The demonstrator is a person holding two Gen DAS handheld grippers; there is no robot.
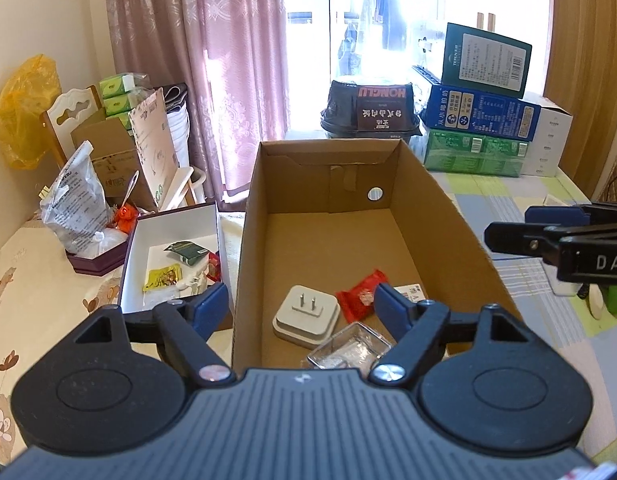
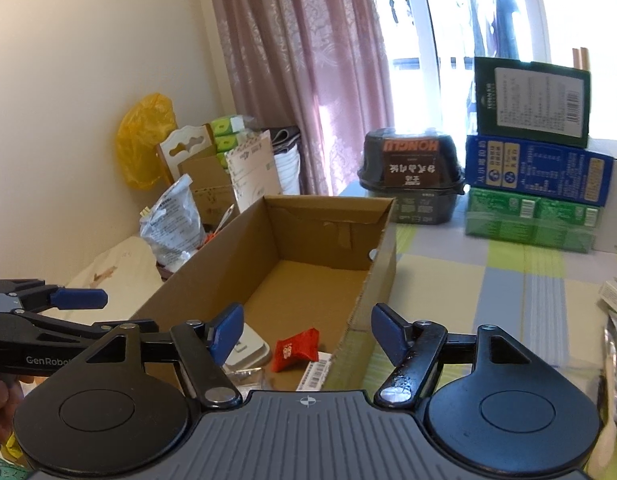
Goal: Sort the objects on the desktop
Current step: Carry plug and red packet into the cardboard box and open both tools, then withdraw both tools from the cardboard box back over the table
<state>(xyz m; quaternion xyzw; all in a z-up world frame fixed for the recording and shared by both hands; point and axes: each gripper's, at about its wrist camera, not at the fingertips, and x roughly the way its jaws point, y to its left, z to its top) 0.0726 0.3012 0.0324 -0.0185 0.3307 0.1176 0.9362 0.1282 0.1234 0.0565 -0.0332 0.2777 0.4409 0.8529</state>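
Note:
An open cardboard box [image 1: 440, 204] stands on the table; it also shows in the right wrist view [image 2: 382, 264]. Inside lie a white plug adapter [image 1: 306, 314], a red snack packet [image 1: 358, 296], a clear plastic case [image 1: 348, 346] and a barcoded label [image 2: 314, 374]. My left gripper [image 1: 302, 304] is open and empty over the box's near end. My right gripper [image 2: 308, 332] is open and empty above the box's near right corner; it shows from the side in the left wrist view [image 1: 508, 228]. The red packet [image 2: 294, 350] lies between its fingers.
A white tray [image 1: 136, 256] with small packets sits left of the box. A clutter of bags and boxes [image 1: 80, 200] lies further left. A black food container [image 1: 370, 110] and stacked cartons [image 1: 482, 120] stand at the back. Loose packets [image 2: 614, 320] lie at the right.

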